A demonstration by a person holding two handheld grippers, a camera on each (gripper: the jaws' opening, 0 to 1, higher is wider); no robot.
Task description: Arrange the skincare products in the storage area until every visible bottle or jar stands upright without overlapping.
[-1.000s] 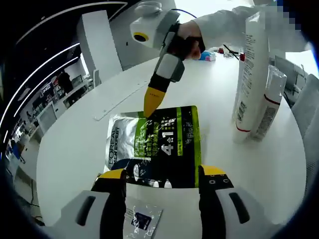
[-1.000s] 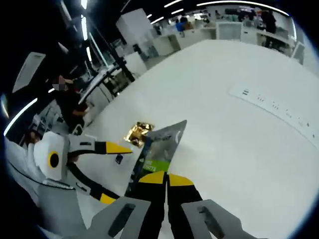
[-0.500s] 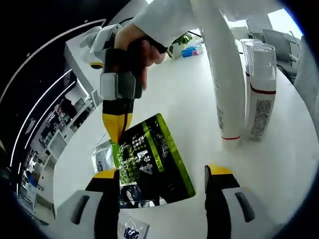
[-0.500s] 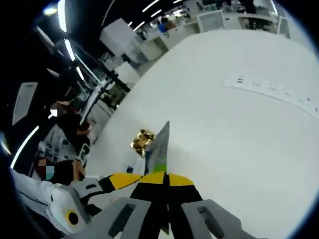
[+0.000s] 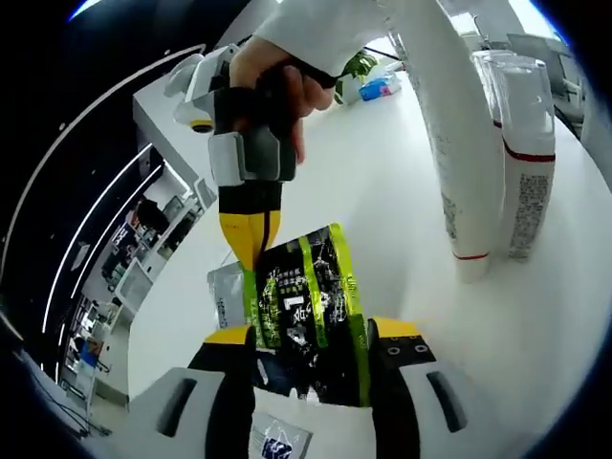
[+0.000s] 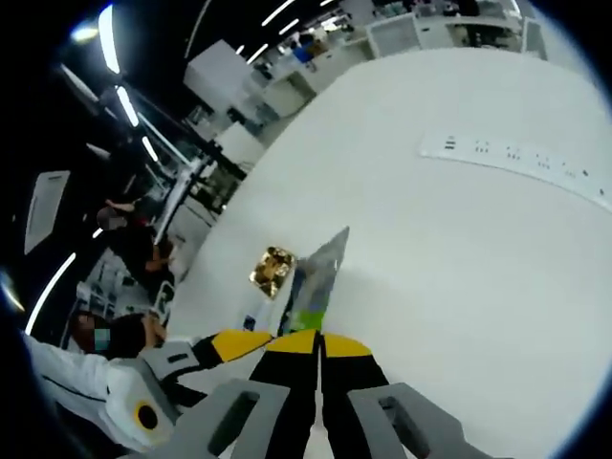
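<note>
While the right claw (image 5: 251, 251) is pinching the green sachet (image 5: 304, 316) by its top edge, lifting it off the white surface (image 5: 402, 229), the left claw (image 5: 311, 339) is closing in around it. Next up, probably standing it beside the tall white bottles (image 5: 448, 143).

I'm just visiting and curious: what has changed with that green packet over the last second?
The packet, lying flat a second ago with the right gripper pinching its far edge, has been lifted and tipped up on edge. The left gripper has narrowed its jaws around the packet's lower part. The right gripper kept its hold throughout. The tall tube and bottle stayed upright on the table.
</note>
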